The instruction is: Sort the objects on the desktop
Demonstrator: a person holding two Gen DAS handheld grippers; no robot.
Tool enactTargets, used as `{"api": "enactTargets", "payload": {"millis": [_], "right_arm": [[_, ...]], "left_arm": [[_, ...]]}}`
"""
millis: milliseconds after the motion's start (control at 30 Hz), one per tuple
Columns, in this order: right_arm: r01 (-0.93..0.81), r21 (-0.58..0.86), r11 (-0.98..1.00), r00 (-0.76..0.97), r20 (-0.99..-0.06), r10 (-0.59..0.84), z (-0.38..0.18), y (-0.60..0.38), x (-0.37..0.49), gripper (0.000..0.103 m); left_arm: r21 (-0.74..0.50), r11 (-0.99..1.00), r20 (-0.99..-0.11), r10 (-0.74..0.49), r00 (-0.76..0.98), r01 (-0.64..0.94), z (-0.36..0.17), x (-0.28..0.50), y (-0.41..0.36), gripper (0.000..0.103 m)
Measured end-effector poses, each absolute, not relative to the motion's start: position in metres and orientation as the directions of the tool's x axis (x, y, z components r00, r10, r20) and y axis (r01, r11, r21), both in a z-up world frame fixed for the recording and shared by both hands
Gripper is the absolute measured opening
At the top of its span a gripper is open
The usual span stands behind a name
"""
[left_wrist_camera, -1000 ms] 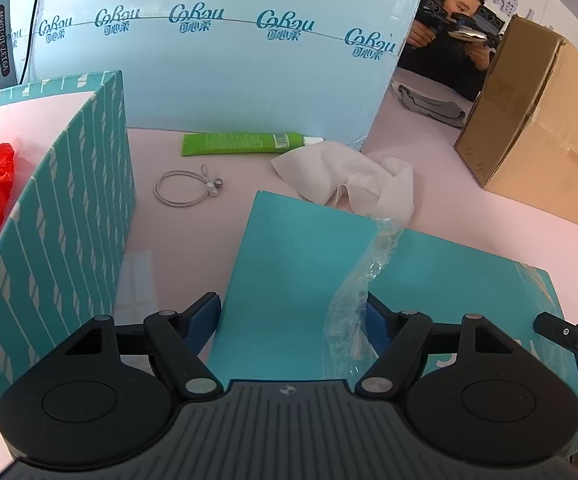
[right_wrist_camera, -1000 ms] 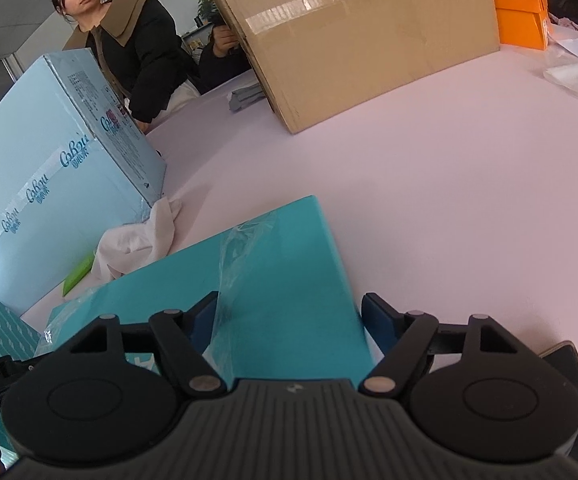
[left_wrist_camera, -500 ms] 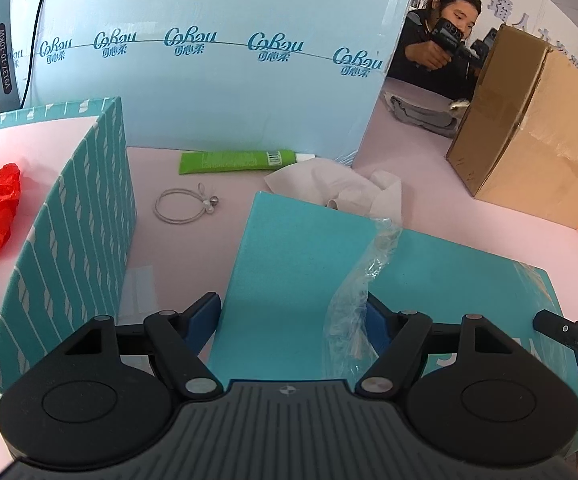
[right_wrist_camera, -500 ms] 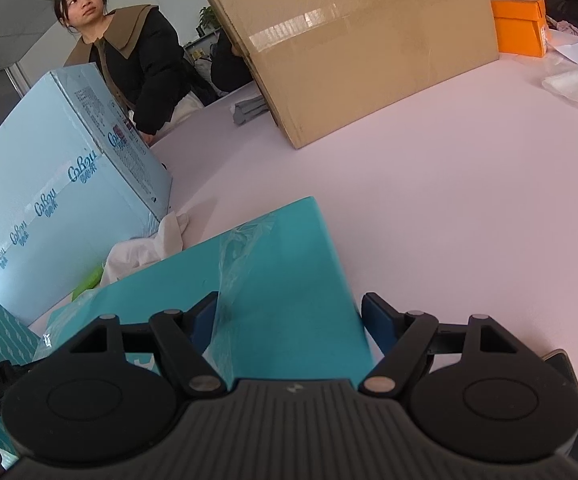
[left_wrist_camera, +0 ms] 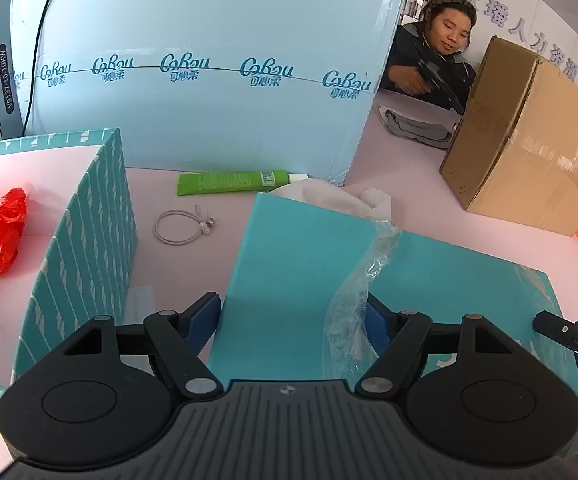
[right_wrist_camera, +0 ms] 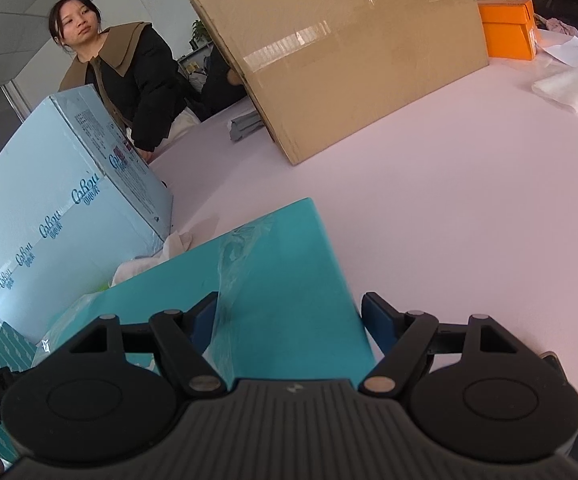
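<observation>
Both grippers, left [left_wrist_camera: 293, 312] and right [right_wrist_camera: 287, 316], have jaws spread wide, straddling opposite ends of the teal lid [left_wrist_camera: 289, 288] with its plastic wrap [left_wrist_camera: 353, 312].

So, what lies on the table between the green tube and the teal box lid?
In the left wrist view, a crumpled white tissue lies between the green tube and the teal lid's far edge, touching the lid.
</observation>
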State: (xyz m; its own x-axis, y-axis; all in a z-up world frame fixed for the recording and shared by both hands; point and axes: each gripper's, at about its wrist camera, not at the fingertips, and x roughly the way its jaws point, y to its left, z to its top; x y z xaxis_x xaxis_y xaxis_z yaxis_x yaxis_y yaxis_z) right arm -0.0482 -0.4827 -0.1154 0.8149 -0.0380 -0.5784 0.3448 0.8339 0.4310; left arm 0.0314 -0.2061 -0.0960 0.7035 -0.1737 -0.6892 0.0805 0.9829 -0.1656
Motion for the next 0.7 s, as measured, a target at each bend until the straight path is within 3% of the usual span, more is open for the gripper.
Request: {"api": "enactTargets", "payload": {"millis": [700], "right_arm": [[0.314, 0.435, 0.844, 0.837, -0.547, -0.029, -0.099, -0.474, -0.045, 0.078]], "left_arm": [[-0.179, 0.982, -0.674, -0.164, 0.720, 0.056, -0.072, 0.024, -0.193, 0.070]]}}
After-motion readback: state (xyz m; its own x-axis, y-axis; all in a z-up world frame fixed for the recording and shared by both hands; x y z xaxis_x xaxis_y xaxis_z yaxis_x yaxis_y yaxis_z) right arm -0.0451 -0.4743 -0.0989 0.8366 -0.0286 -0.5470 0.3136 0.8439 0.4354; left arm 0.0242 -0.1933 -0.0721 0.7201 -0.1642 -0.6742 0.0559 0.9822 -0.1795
